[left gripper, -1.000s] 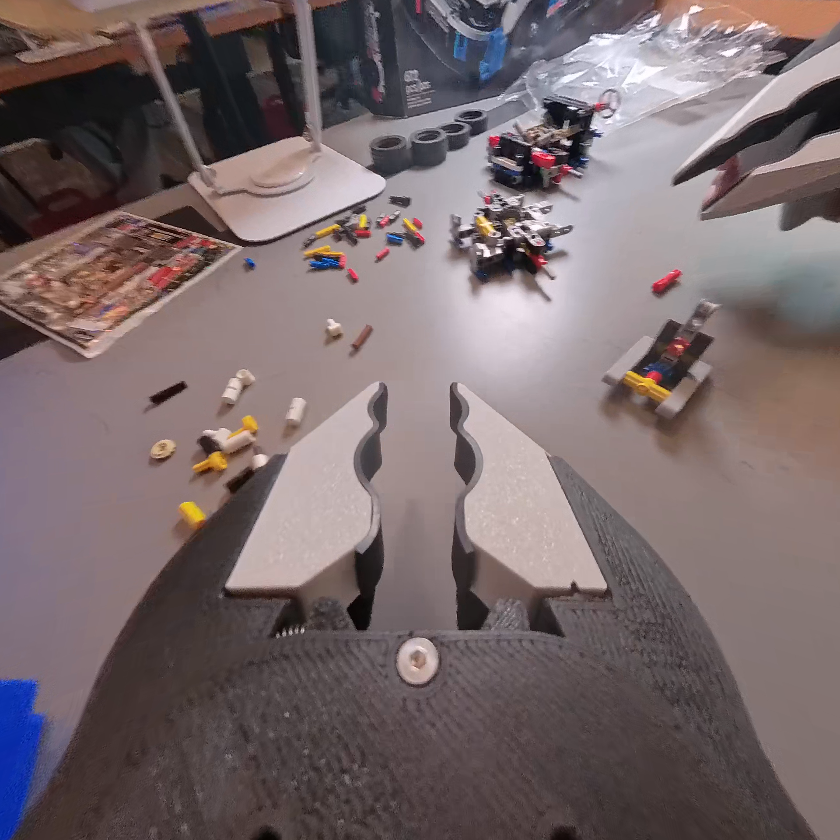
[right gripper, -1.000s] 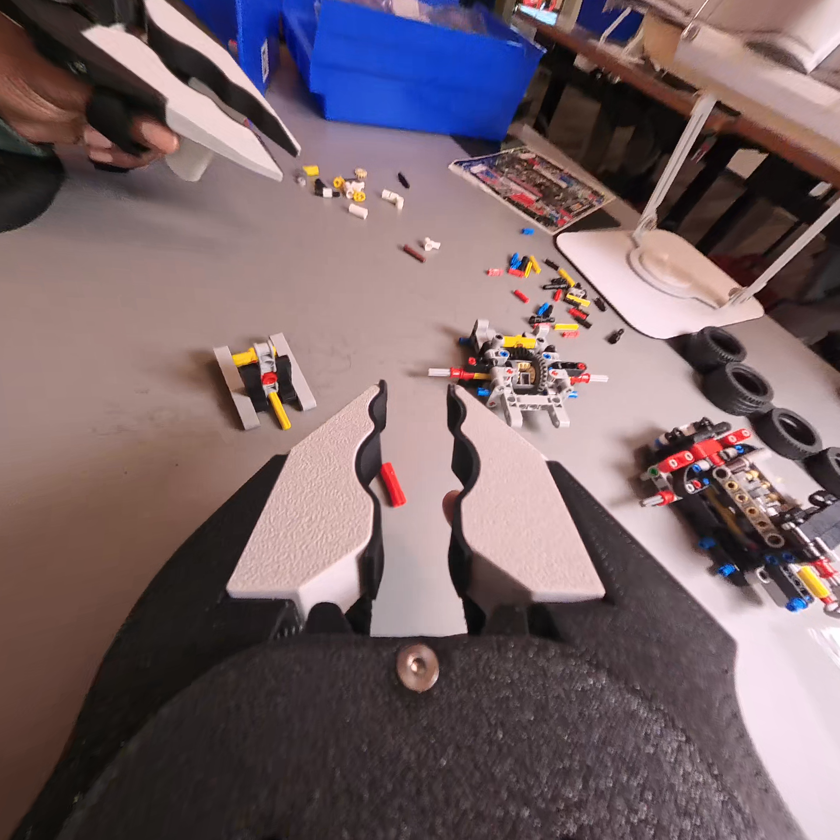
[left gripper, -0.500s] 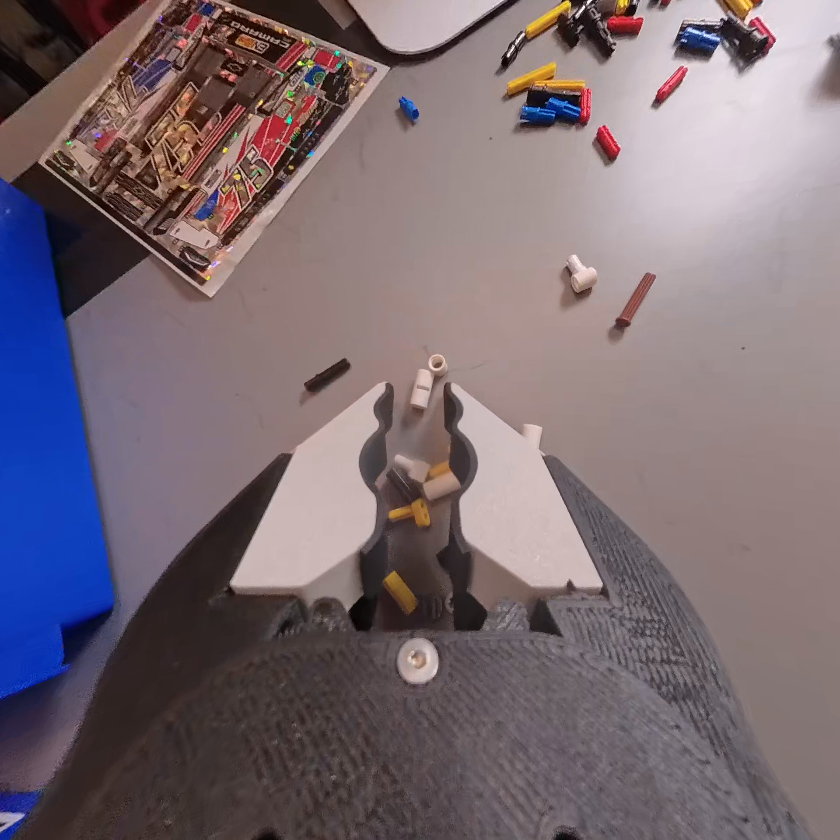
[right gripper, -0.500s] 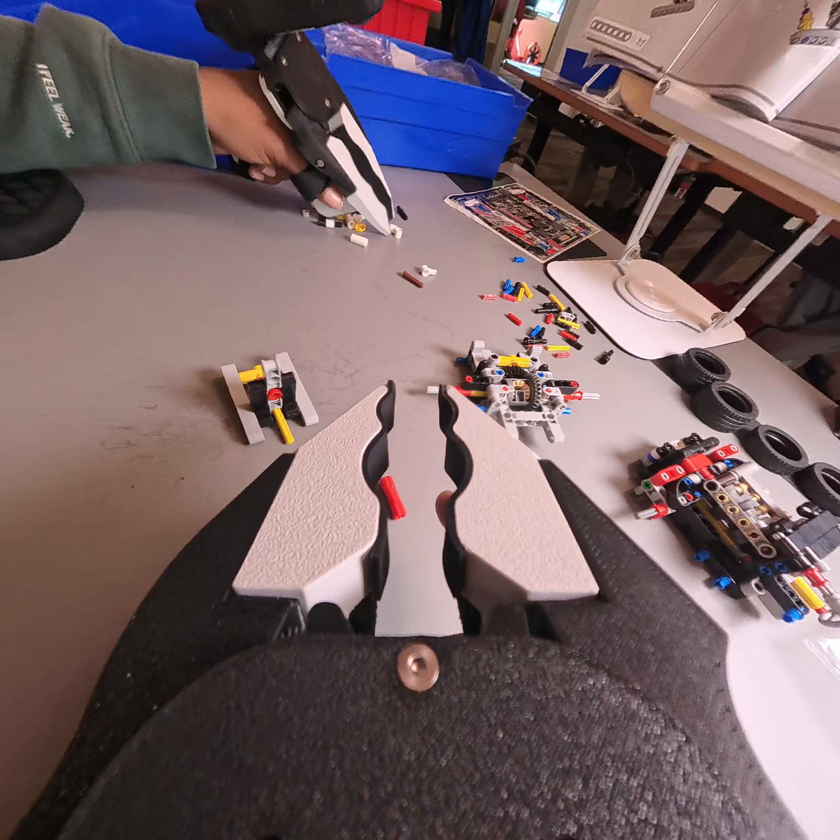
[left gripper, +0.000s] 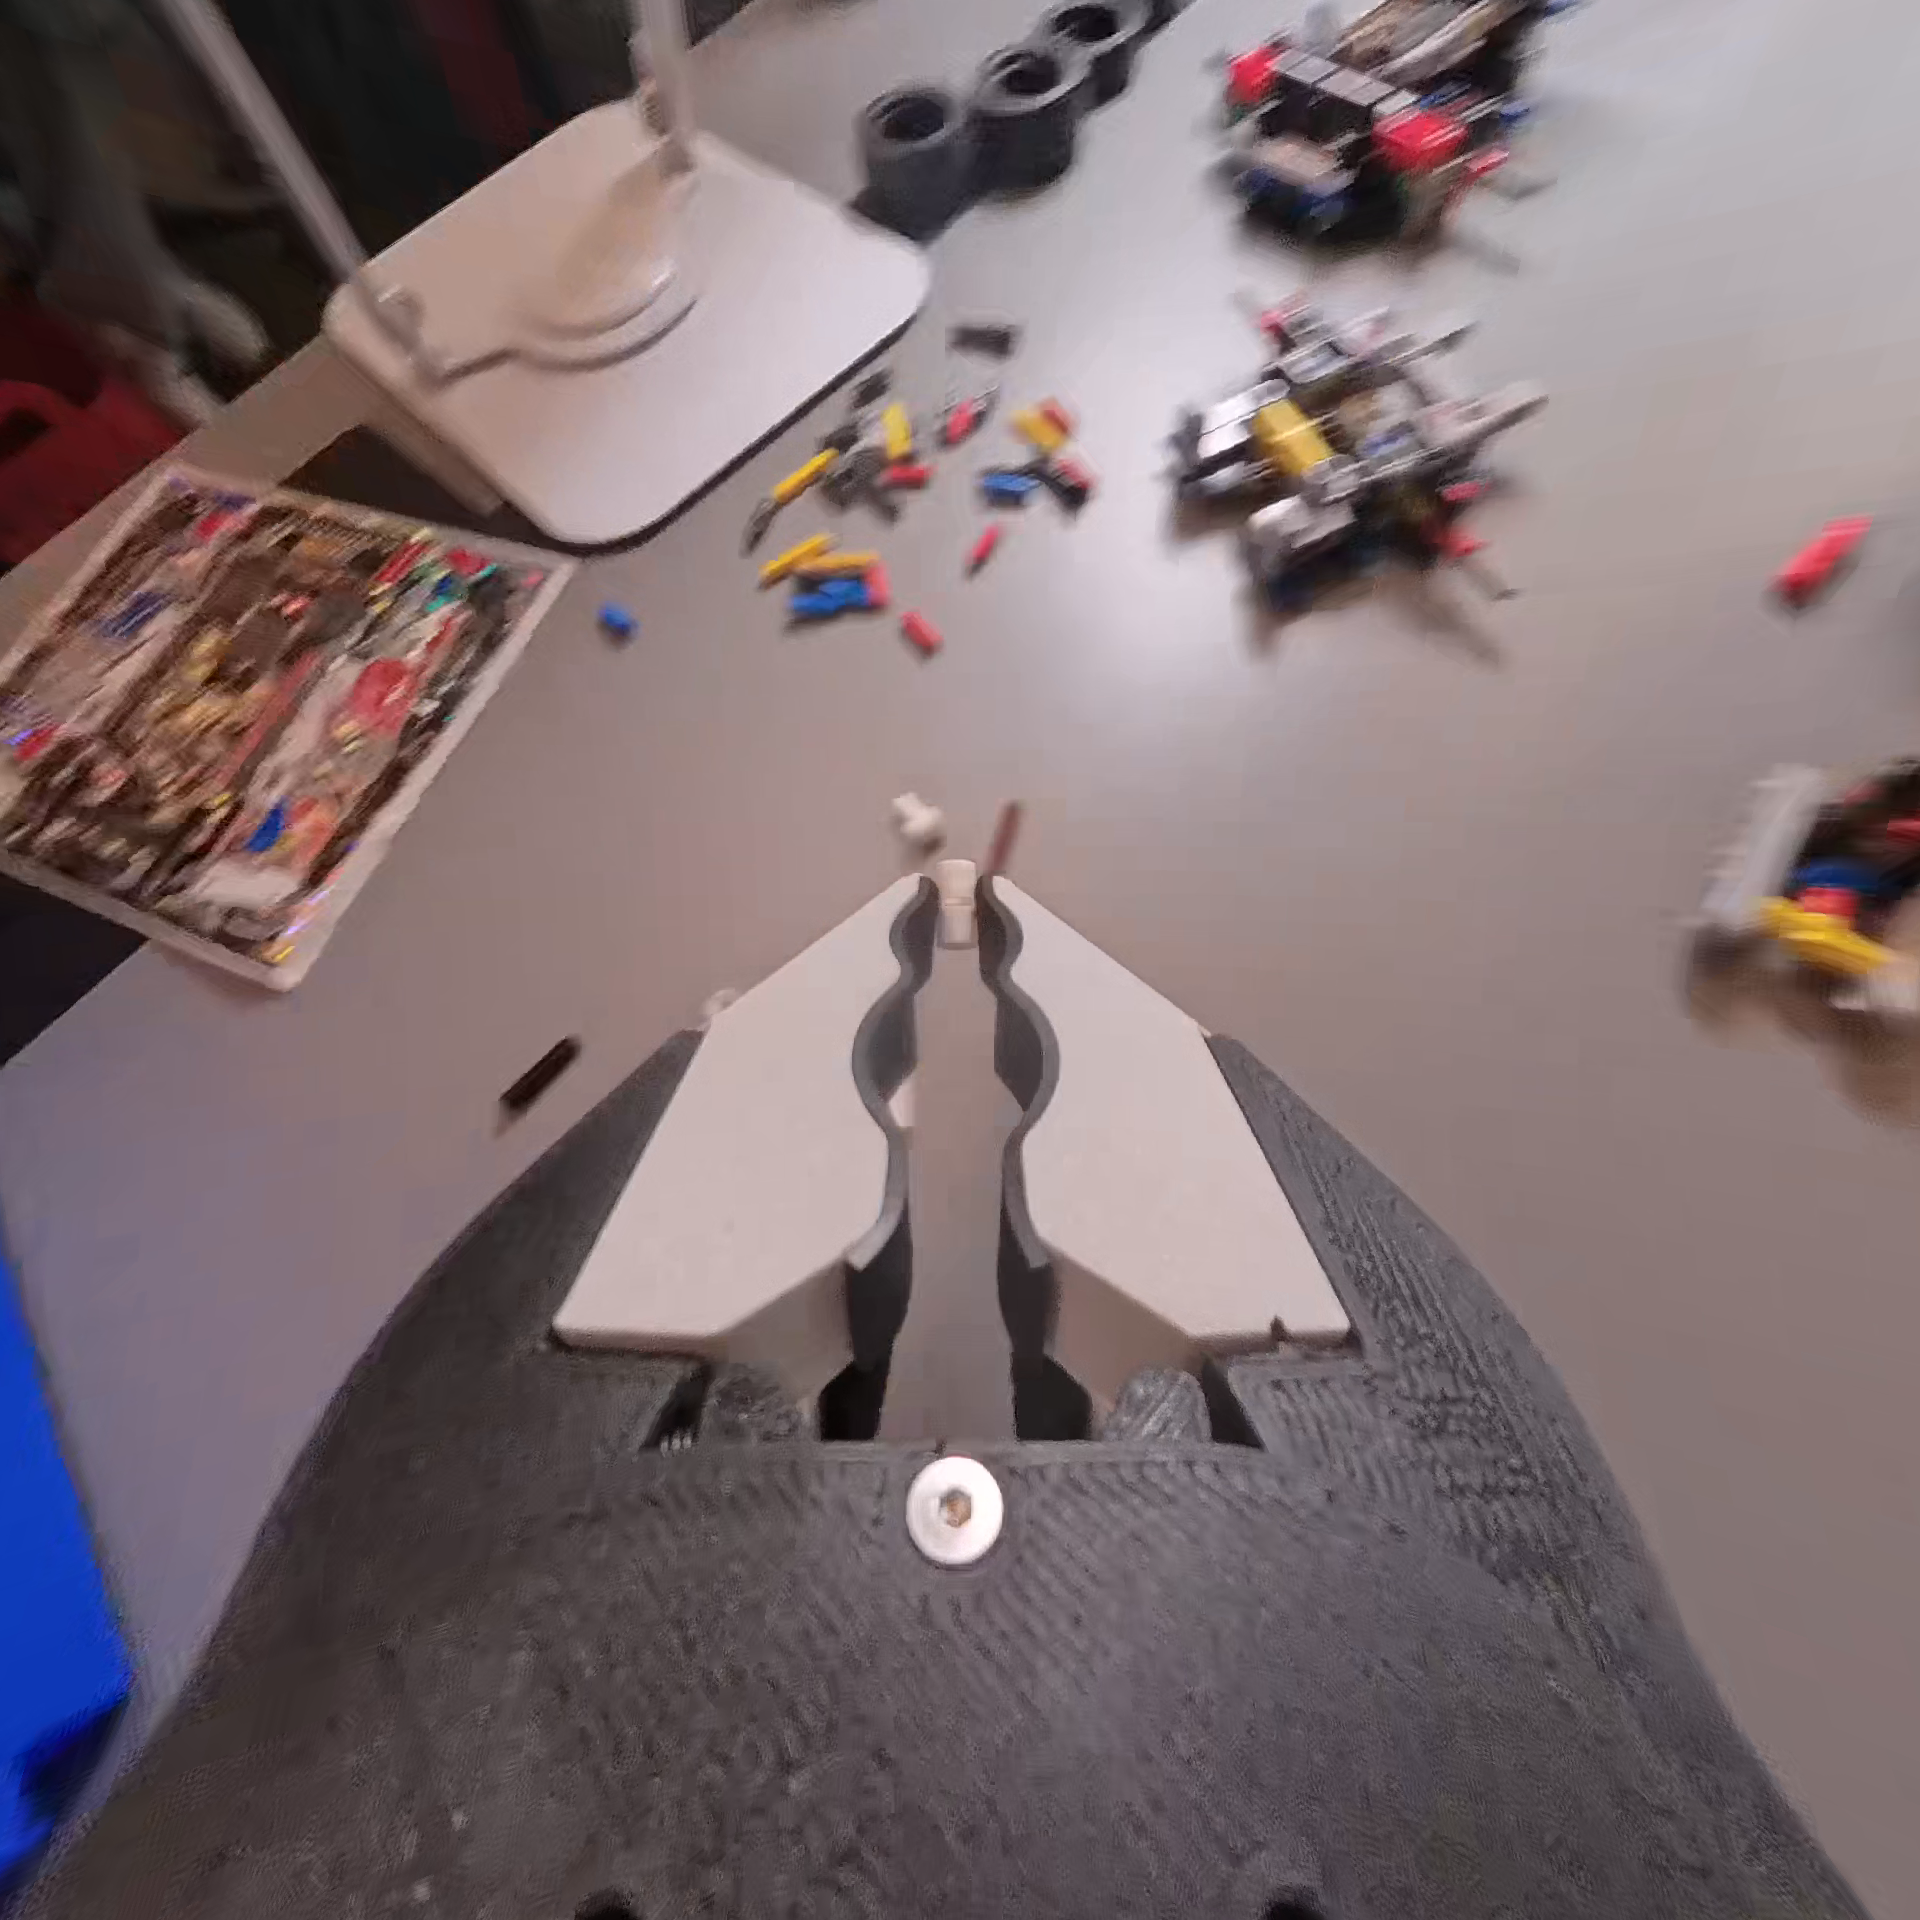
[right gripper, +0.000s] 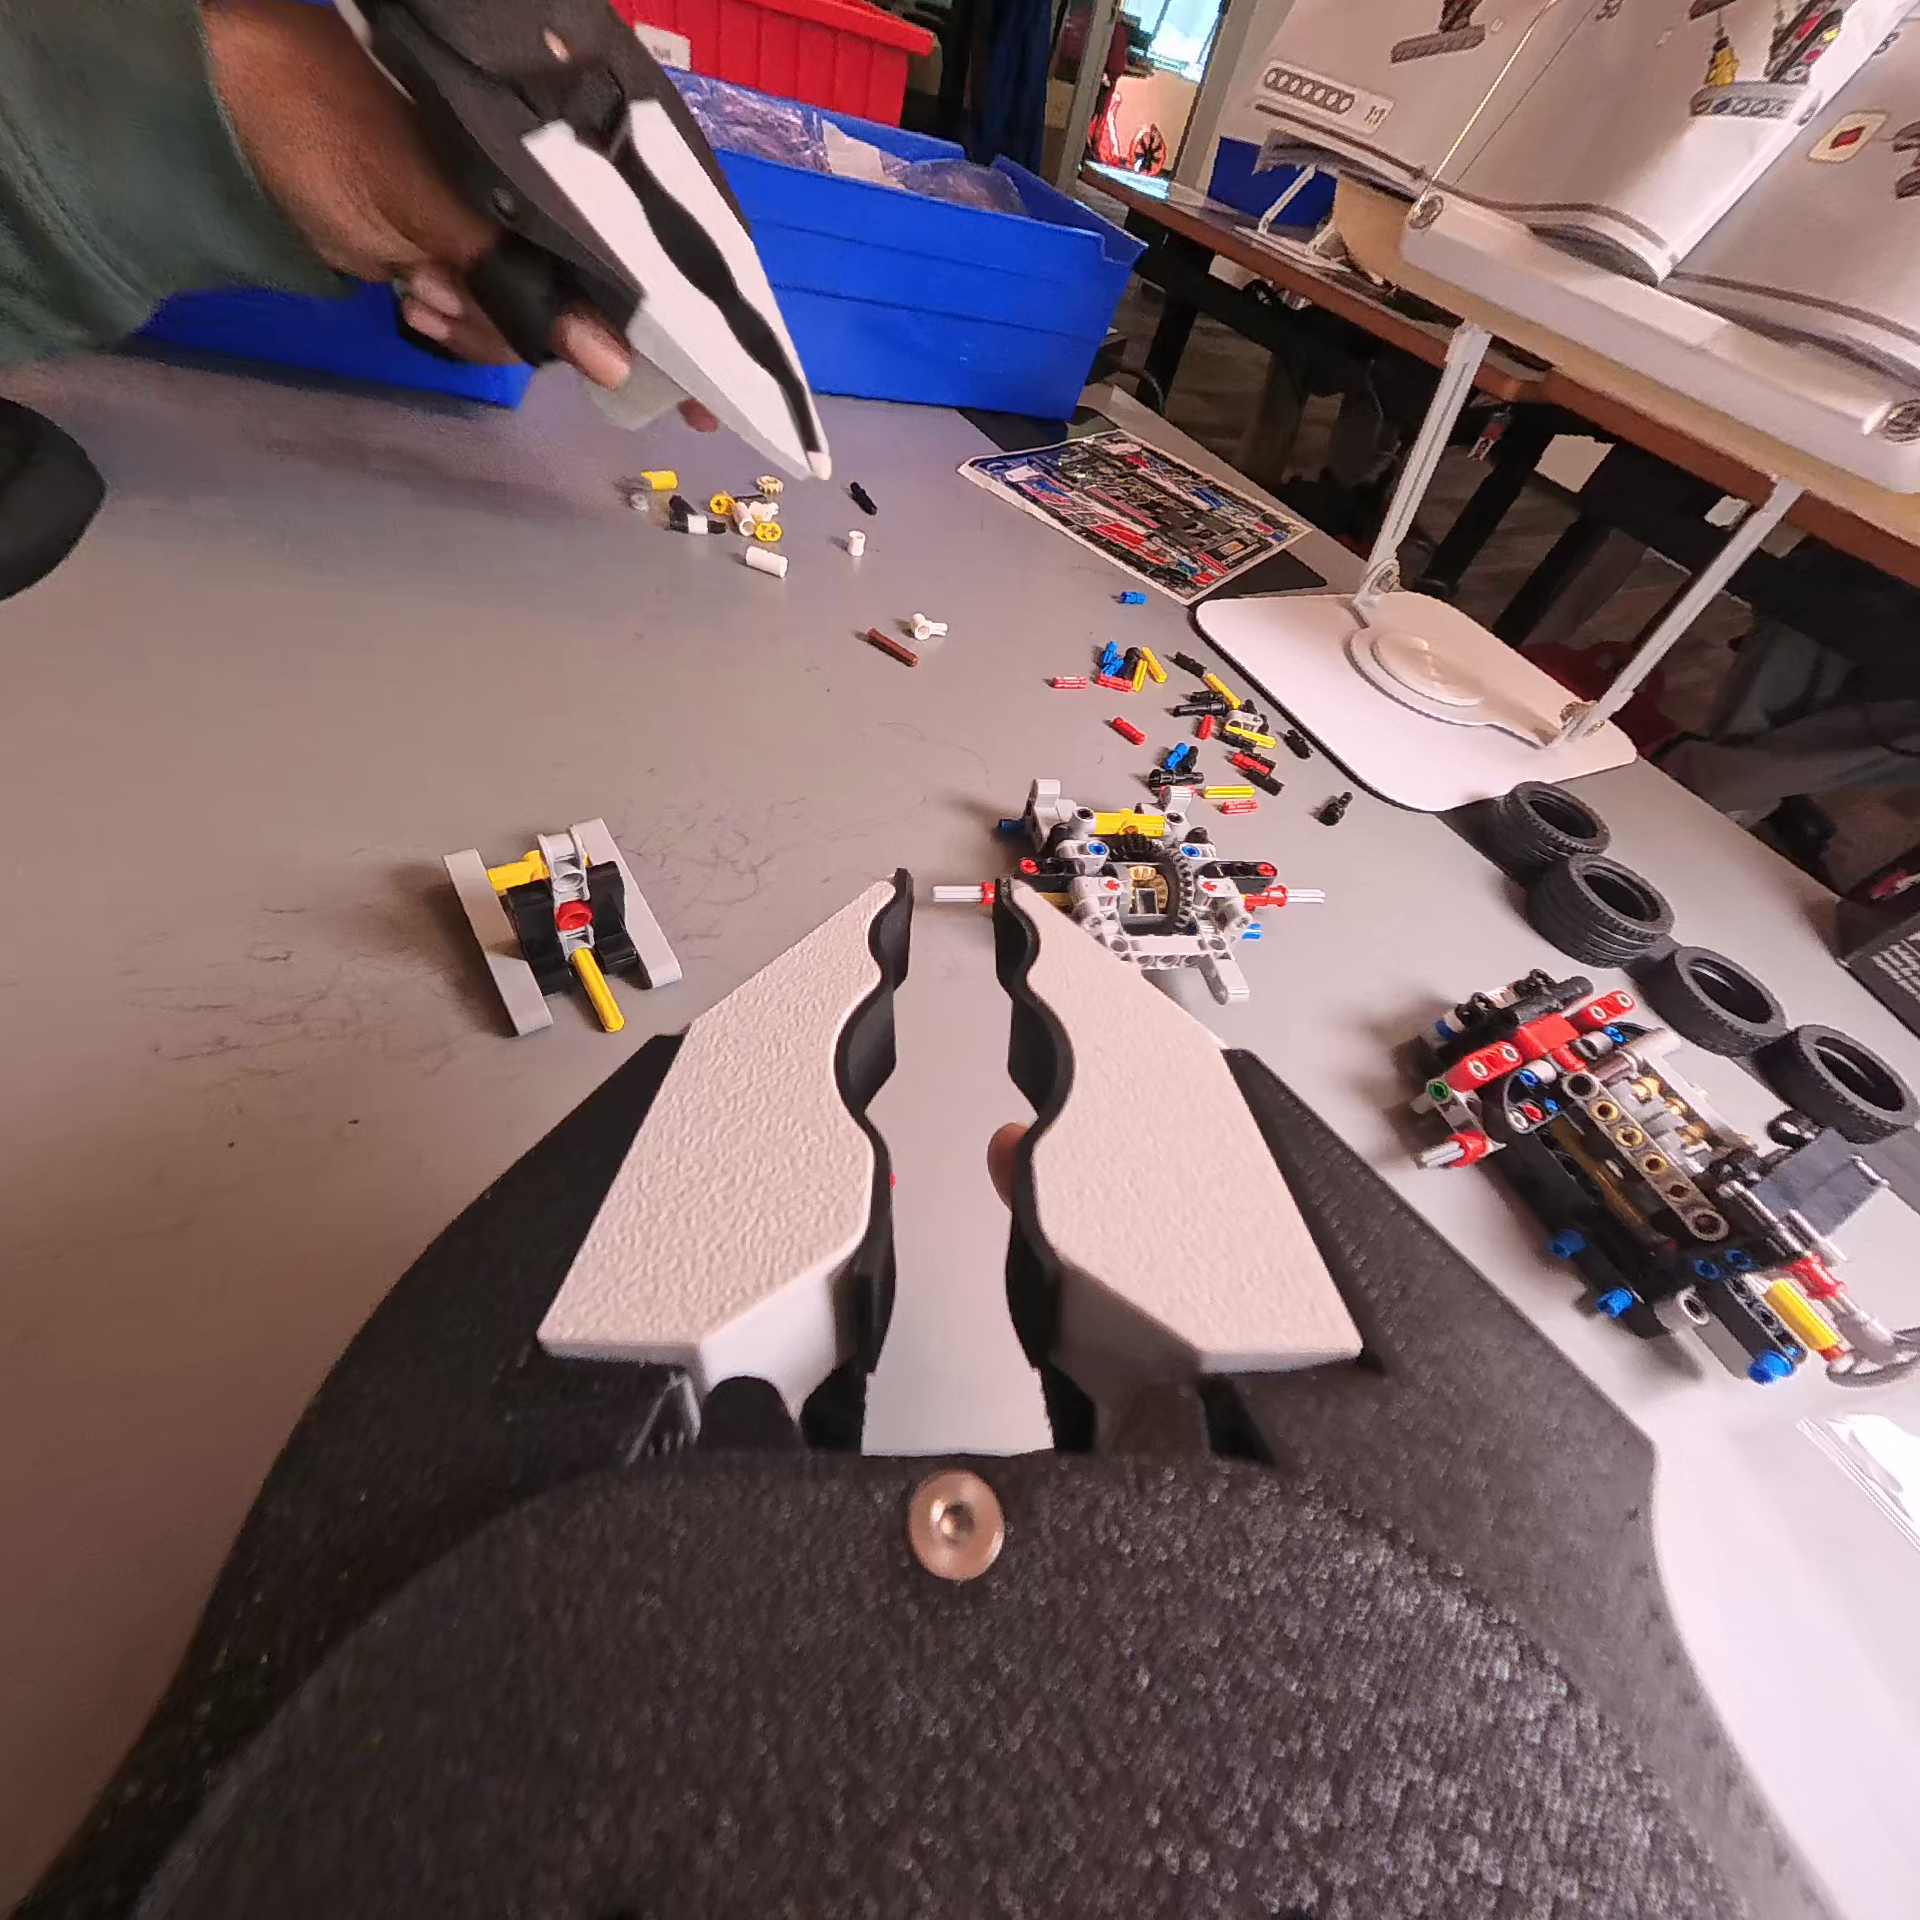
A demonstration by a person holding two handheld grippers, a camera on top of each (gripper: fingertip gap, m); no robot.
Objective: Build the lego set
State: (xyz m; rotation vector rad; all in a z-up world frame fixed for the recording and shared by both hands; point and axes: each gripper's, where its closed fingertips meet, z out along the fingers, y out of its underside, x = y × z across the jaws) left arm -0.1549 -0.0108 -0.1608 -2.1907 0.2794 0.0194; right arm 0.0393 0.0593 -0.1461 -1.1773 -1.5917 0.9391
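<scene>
My left gripper (left gripper: 954, 894) is shut on a small white connector piece (left gripper: 954, 906), pinched at the very fingertips and held above the grey table (left gripper: 1247, 790). The right wrist view shows the left gripper (right gripper: 810, 457) raised over a scatter of small white, yellow and black parts (right gripper: 727, 514). My right gripper (right gripper: 951, 899) is open with nothing between its tips, low over the table. It is between a small grey, black and yellow assembly (right gripper: 561, 920) and a grey gear assembly (right gripper: 1143, 883). A sliver of red (right gripper: 891, 1179) shows under its left finger.
A pile of red, blue, yellow and black pins (right gripper: 1195, 717), a brown axle (right gripper: 891, 646), black tyres (right gripper: 1600, 904) and a larger chassis (right gripper: 1621, 1153) lie to the right. A sticker sheet (right gripper: 1143, 514), a white stand base (right gripper: 1403, 686) and blue bins (right gripper: 935, 270) are at the back. About 25 cm separates my left fingertips from my right.
My left gripper dropped onto the scatter of small parts, closed on the white piece and lifted away with it. My right jaws narrowed a little; the red pin slid under its left finger.
</scene>
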